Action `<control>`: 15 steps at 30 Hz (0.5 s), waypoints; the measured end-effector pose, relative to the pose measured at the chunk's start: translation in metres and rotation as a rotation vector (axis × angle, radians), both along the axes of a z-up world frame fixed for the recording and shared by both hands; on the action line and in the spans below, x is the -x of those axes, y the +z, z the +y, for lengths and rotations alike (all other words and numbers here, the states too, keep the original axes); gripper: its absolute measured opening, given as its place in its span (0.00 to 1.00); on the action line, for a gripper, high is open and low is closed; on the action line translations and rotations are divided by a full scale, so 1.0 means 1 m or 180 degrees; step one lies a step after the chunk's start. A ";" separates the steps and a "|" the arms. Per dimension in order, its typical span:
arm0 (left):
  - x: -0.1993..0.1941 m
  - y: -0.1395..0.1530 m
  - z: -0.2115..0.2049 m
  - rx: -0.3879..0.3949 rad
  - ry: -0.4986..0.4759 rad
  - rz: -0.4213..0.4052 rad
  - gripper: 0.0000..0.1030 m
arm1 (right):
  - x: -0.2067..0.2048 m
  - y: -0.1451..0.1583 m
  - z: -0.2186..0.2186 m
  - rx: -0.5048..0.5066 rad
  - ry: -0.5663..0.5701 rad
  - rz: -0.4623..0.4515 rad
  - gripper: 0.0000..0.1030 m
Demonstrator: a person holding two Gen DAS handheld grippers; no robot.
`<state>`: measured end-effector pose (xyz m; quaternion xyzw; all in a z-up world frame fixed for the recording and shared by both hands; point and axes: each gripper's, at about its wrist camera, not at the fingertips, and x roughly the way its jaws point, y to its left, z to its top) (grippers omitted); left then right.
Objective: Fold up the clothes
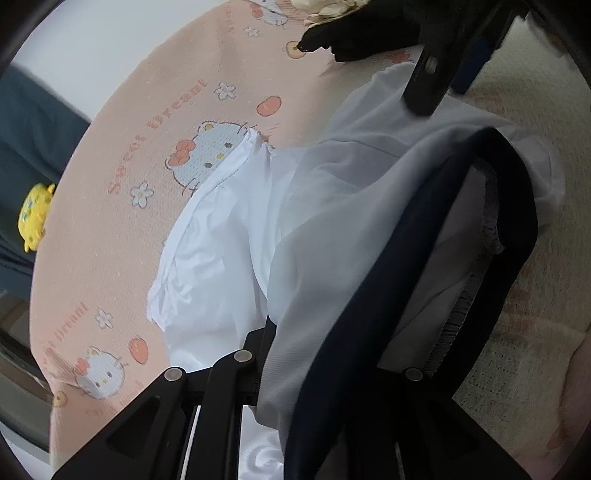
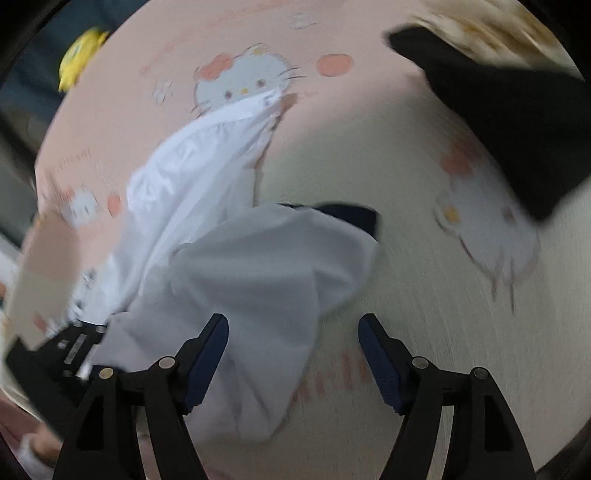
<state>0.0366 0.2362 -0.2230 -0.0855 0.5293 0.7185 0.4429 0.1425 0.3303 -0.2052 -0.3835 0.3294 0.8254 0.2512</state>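
A white shirt (image 1: 229,236) with a dark navy collar (image 1: 436,236) lies bunched on a pink cartoon-cat bedsheet (image 1: 122,147). My left gripper (image 1: 317,369) is shut on the shirt near the collar, cloth draped over its fingers. In the right wrist view the shirt (image 2: 236,273) hangs in front, its far sleeve (image 2: 207,147) trailing on the sheet. My right gripper (image 2: 291,358) is open and empty just above the cloth. The right gripper's body also shows at the top of the left wrist view (image 1: 424,85).
A black garment (image 2: 517,122) lies at the far right of the bed, with a cream cloth (image 2: 491,26) behind it. A yellow plush toy (image 1: 35,214) sits off the bed's left edge, by dark blue fabric (image 1: 33,125).
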 end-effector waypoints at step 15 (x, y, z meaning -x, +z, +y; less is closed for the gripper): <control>-0.012 -0.008 -0.003 0.0136 -0.0193 0.0366 0.10 | 0.050 0.003 -0.037 -0.1291 0.0393 -0.0942 0.04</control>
